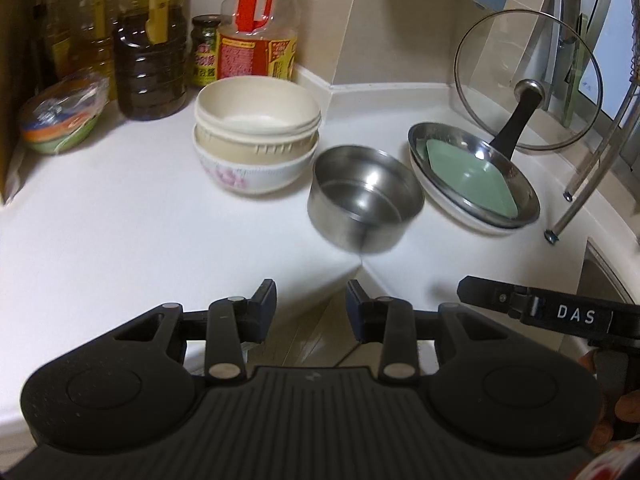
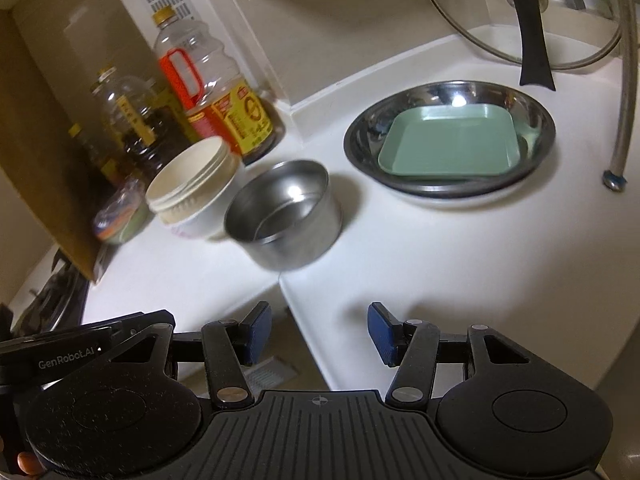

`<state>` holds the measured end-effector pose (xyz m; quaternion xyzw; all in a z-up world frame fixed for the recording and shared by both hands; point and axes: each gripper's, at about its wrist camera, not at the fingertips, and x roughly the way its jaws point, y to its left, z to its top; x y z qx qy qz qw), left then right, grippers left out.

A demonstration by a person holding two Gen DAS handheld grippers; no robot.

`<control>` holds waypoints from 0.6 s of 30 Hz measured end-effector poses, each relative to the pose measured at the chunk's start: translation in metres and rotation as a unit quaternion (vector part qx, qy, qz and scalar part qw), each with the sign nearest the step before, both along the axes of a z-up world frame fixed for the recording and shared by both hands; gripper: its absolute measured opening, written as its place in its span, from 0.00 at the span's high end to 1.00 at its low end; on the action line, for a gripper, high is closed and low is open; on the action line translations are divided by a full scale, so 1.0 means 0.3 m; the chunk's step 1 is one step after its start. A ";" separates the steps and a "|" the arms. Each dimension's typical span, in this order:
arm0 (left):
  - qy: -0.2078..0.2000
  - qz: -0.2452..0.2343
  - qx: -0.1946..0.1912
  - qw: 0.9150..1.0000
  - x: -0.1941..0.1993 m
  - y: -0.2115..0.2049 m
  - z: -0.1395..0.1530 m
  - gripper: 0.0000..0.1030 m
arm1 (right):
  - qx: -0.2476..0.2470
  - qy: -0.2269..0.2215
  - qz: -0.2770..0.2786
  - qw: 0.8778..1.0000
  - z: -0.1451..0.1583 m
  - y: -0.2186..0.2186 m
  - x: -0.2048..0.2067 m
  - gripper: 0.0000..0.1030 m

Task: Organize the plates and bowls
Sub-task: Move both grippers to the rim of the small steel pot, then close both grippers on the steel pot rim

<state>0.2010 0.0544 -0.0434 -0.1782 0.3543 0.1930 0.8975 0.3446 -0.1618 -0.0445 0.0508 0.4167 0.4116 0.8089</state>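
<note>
Steel pot [image 1: 366, 200] seen on the bench [image 1: 120, 220].
Both hand-held grippers [image 1: 311, 312] [image 2: 319, 334] are held open and empty, short of the pot.

open counter [image 1: 120, 220] ahead, steel bowl [image 1: 366, 196] blocking centre

Steel bowl [image 1: 366, 199] sits between bowl stack [image 1: 257, 133] and plates [image 1: 474, 174].
</note>
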 end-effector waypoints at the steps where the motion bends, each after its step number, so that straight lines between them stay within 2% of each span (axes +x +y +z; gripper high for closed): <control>1: -0.001 -0.002 -0.001 1.000 0.018 0.013 -0.003 0.67 | 0.000 -0.002 -0.004 1.000 0.000 0.014 0.012 0.48; 9: -0.015 -0.021 -0.013 1.000 0.153 0.087 -0.022 0.67 | 0.006 -0.027 -0.026 0.999 0.001 0.125 0.085 0.48; 18: -0.018 -0.029 -0.015 0.999 0.243 0.116 -0.047 0.67 | 0.006 -0.043 -0.036 0.998 -0.005 0.202 0.141 0.48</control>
